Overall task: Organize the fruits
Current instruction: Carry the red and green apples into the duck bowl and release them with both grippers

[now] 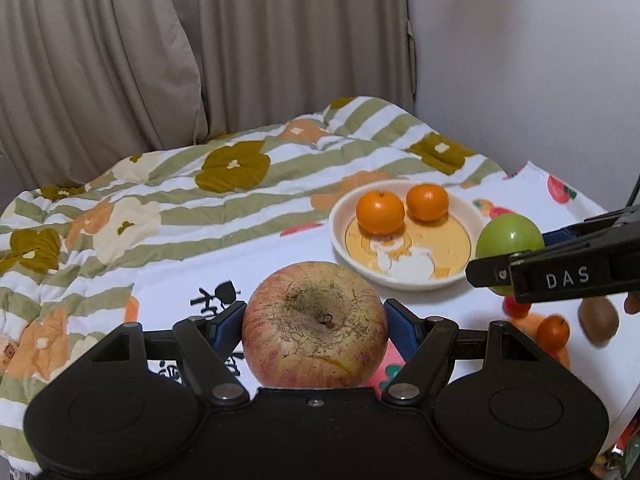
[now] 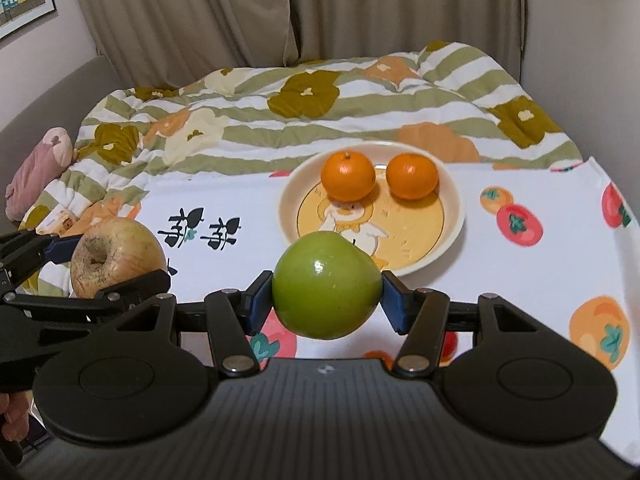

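My left gripper is shut on a reddish-yellow apple, held above the white cloth, left of the plate; it also shows in the right wrist view. My right gripper is shut on a green apple, held just in front of the plate; the green apple also shows in the left wrist view. A cream plate holds two oranges at its far side.
A kiwi, a small orange fruit and a small red fruit lie on the printed cloth below the right gripper. A striped flowered quilt lies behind. Curtains and a wall stand beyond. A pink plush lies at far left.
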